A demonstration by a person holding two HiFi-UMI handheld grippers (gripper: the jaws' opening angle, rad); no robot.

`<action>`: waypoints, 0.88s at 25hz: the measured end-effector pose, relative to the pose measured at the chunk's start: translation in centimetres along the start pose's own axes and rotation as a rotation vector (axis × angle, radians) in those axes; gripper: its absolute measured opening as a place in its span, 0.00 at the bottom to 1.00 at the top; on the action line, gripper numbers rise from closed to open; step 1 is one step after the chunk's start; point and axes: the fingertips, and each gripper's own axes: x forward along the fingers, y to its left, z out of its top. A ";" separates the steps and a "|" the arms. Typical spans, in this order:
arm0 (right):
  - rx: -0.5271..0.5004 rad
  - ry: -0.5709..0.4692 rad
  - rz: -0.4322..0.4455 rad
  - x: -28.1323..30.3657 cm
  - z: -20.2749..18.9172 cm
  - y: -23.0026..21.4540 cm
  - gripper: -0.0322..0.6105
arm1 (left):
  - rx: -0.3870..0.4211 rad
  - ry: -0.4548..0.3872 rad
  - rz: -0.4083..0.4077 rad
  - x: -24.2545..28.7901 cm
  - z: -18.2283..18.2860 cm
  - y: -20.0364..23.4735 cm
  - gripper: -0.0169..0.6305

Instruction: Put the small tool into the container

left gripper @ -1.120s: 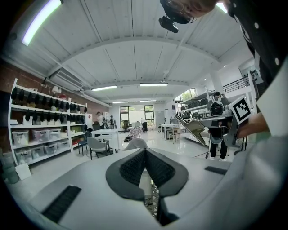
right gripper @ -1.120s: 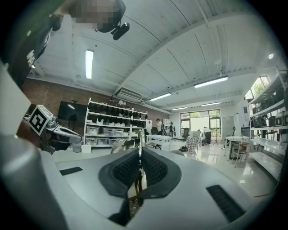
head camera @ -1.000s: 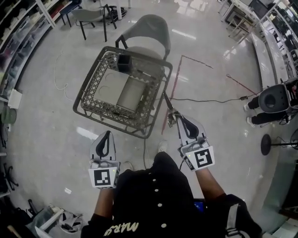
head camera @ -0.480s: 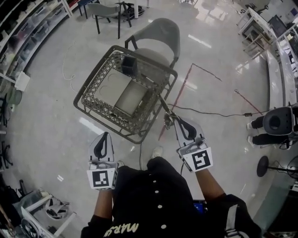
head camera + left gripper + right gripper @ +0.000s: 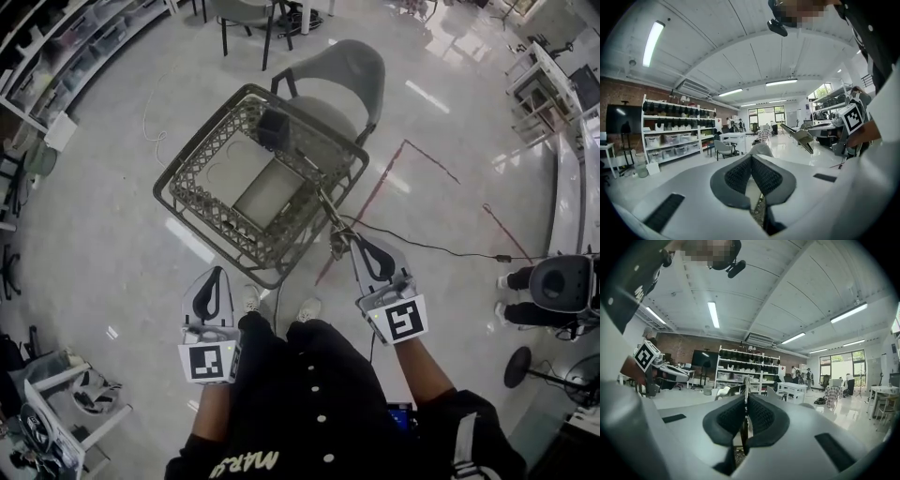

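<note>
A grey wire basket [image 5: 193, 158] stands on the seat of a grey chair [image 5: 352, 77], with a small black box [image 5: 274, 129] at its far corner. My right gripper [image 5: 353, 243] is shut on a thin metal tool [image 5: 328, 214]. The tool points up and left, and its tip reaches the basket's near right rim. In the right gripper view the tool [image 5: 746, 389] stands as a narrow blade between the pads of my right gripper [image 5: 746, 411]. My left gripper [image 5: 216, 274] hangs in front of the basket's near corner, shut and empty, with the pads of the left gripper [image 5: 751, 161] touching.
A black cable [image 5: 441, 251] and a red tape line [image 5: 367, 199] run across the glossy floor right of the chair. Shelving [image 5: 56, 56] lines the left side. A dark round device [image 5: 561, 281] stands at the right edge, and white bins [image 5: 56, 412] at lower left.
The view has shifted, so the basket and chair sit slightly higher and further right. Both grippers keep their pose, and the right one still holds the tool by the basket's rim.
</note>
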 end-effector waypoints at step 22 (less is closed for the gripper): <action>-0.062 0.036 0.094 11.3 -0.8 1.8 0.08 | -0.064 -0.049 -0.011 7.4 0.5 7.1 0.06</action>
